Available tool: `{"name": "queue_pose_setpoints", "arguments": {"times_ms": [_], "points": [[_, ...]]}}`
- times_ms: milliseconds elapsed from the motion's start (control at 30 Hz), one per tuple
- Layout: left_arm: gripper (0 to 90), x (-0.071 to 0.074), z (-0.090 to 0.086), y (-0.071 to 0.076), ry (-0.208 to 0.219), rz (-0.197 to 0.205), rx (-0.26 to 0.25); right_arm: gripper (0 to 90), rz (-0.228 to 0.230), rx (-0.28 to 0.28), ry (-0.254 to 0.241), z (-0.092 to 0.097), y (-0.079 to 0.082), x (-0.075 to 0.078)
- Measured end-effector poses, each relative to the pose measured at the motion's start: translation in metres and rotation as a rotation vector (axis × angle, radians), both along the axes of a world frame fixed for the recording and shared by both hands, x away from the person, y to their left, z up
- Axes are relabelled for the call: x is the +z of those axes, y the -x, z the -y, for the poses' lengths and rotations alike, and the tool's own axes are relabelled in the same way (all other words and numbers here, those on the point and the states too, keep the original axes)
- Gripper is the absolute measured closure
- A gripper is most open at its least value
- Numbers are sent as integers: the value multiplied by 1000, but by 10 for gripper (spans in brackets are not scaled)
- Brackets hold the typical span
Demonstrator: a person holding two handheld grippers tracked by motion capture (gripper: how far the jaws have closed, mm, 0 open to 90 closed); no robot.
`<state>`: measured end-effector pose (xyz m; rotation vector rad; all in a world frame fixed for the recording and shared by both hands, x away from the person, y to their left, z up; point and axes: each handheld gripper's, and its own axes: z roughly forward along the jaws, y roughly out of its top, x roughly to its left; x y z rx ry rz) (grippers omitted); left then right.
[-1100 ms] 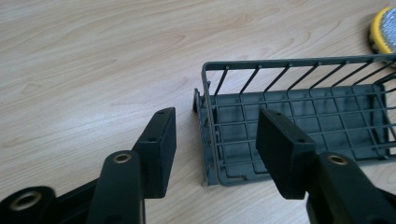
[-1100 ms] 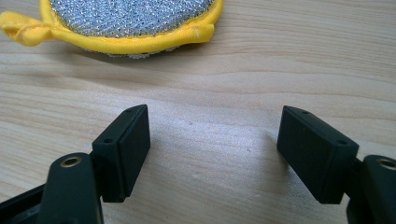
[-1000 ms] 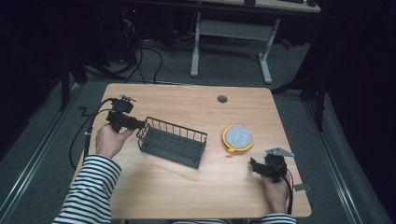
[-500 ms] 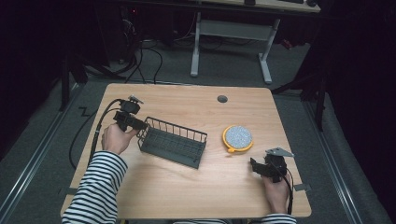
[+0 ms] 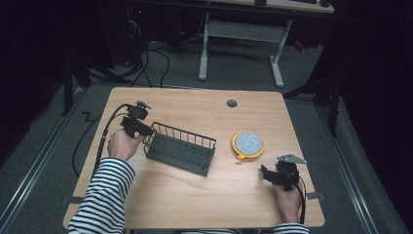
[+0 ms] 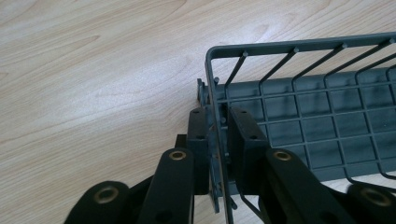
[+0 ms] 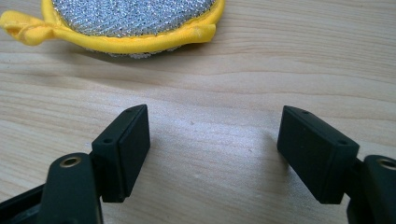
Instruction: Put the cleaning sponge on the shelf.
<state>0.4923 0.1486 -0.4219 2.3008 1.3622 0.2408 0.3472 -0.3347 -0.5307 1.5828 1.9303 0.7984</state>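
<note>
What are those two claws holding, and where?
The left gripper has just closed on the wire basket at its end wall. The right gripper holds nothing.

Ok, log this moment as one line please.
left tongs: just closing, clamped on wire rack end wall | right tongs: open, short of scrubber | table

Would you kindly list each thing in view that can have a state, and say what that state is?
Wire rack: upright on the table, nothing in it, its end wall clamped.
Left hand-held gripper: jaws have just been closing, now shut on the wire rack's end wall.
Right hand-held gripper: jaws open, nothing between them, low over the table.
Scouring pad: lying flat on the table, untouched.
</note>
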Motion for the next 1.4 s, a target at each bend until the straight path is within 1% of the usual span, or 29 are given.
{"name": "queue_pose_setpoints", "arguments": {"times_ms": [100, 300, 467, 700, 733, 867, 1033, 1267, 1333, 1400], "points": [[819, 0, 1, 0, -2, 2, 3, 254, 1, 0, 0, 0, 0, 0], [826, 0, 1, -1, 6, 0, 12, 254, 0, -1, -1, 0, 0, 0], [832, -1, 2, -2, 7, 6, 15, 255, 0, -1, 0, 0, 0, 0], [854, -2, 6, -3, 30, 11, 21, 254, 3, 2, 1, 0, 0, 0], [855, -2, 6, -3, 29, 9, 14, 254, 0, 0, -1, 0, 0, 0], [857, -2, 10, -2, 34, 15, 13, 254, 1, 1, 1, 0, 0, 0], [858, -2, 13, -1, 37, 11, 4, 254, 1, 0, 1, 0, 0, 0], [858, -1, 22, 2, 43, 14, -8, 254, 1, 0, 1, 0, 0, 0], [858, -1, 27, 2, 38, 10, -26, 254, 1, 0, 1, 0, 0, 0], [858, -2, 30, 2, 41, 11, -32, 254, 1, -1, 0, 0, 0, 0]]}}
